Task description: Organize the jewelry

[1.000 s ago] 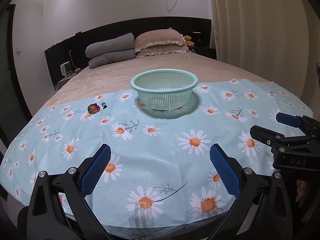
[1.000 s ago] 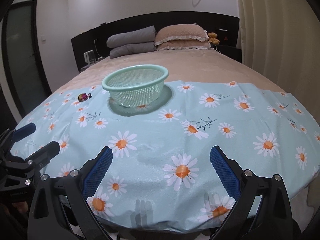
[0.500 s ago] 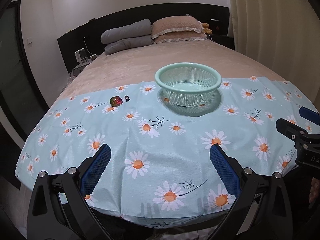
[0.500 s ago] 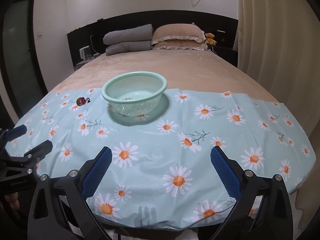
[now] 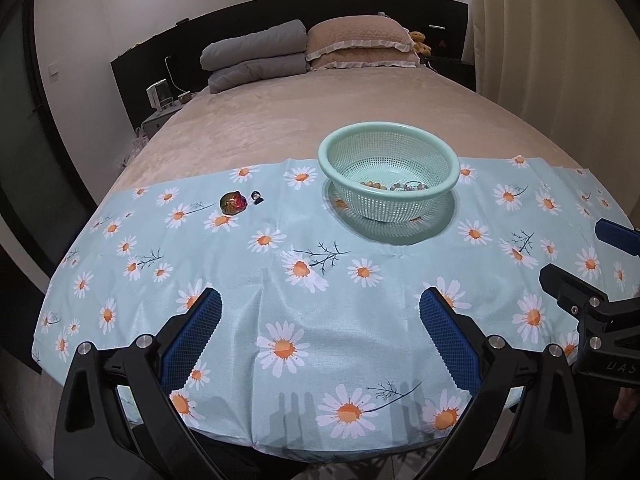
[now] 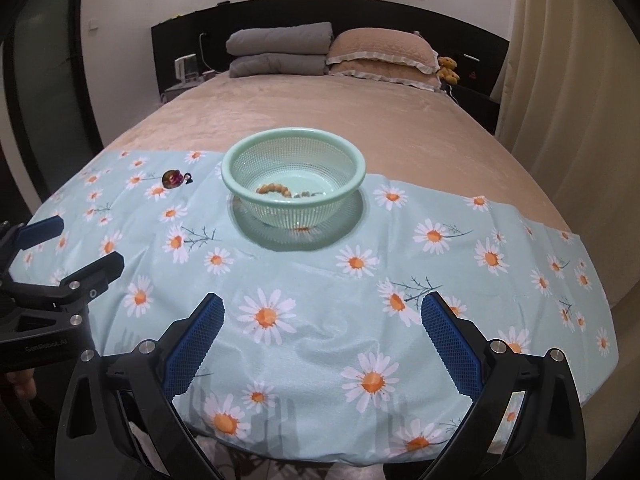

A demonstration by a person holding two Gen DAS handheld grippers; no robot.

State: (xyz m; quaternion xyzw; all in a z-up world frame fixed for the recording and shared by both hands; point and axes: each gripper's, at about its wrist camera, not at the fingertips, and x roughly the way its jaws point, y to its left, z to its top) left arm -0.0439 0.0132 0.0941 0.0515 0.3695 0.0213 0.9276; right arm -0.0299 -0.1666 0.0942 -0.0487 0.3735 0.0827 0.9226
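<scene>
Lying beyond left gripper [image 5: 320, 336]: brooch [image 5: 233, 202]

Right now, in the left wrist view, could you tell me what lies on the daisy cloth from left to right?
Round red-green glossy ornament → small dark ring-like trinket → mint-green plastic mesh basket holding beaded jewelry → the other tool's blue-padded tips at the right edge.

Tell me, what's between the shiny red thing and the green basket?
Only a tiny dark ring beside the red ornament, then bare daisy cloth up to the basket, in both views.
</scene>
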